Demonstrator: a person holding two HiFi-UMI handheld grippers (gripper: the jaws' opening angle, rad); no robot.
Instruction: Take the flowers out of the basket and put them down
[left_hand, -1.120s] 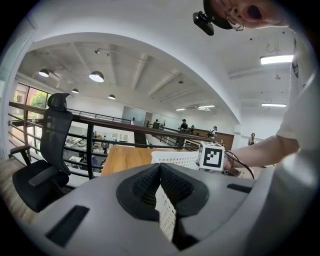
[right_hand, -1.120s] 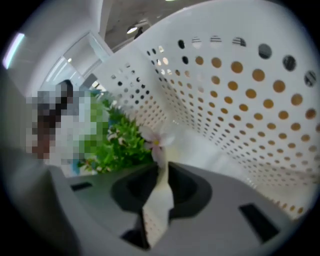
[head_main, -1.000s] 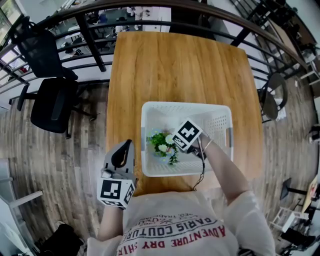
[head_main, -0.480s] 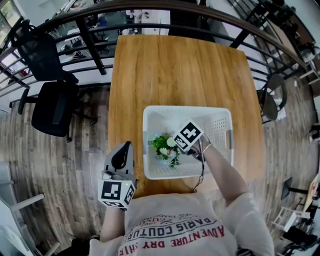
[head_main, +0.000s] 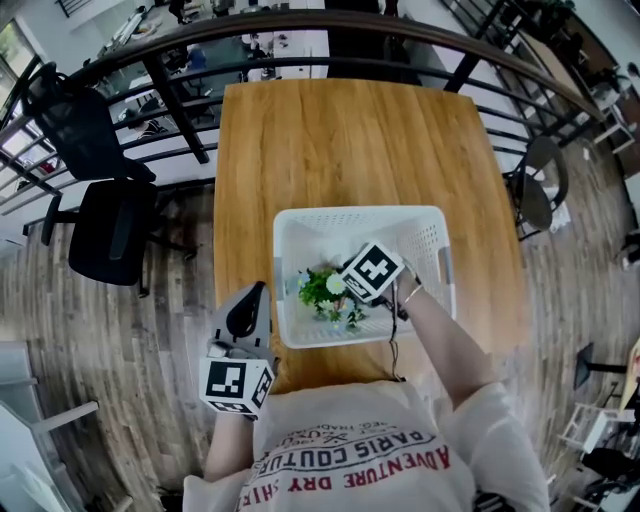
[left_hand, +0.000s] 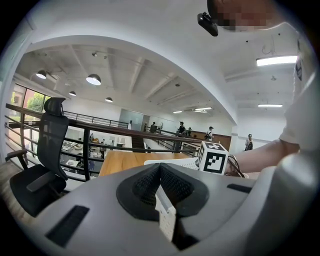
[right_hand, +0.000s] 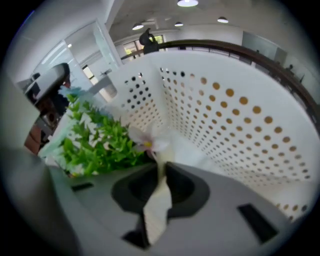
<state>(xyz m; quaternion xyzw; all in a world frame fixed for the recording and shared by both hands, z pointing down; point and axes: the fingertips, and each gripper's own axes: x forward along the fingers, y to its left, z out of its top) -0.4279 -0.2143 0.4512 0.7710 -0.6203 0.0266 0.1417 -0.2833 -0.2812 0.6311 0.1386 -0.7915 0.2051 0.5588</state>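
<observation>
A white perforated basket (head_main: 420, 235) stands on the wooden table (head_main: 350, 140), near its front edge. Inside it is a bunch of green leaves and pale flowers (head_main: 322, 290). My right gripper (head_main: 340, 286) points steeply down into the basket. Its jaws have just been closing, and they pinch the bunch at a pale bloom (right_hand: 146, 141), with the greenery (right_hand: 100, 145) to the left and the basket wall (right_hand: 240, 115) behind. My left gripper (head_main: 244, 318) hovers off the table's front left corner. Its jaws (left_hand: 160, 172) are together with nothing between them.
A black railing (head_main: 300, 45) runs round the far side of the table. Two black office chairs (head_main: 105, 225) stand on the wooden floor to the left, and another chair (head_main: 540, 185) stands to the right. The basket rim (left_hand: 172, 162) and right gripper cube (left_hand: 214, 157) show ahead of the left gripper.
The right gripper has risen a little inside the basket, and the flower bunch has come up with it. The left gripper has risen slightly at the table's corner.
</observation>
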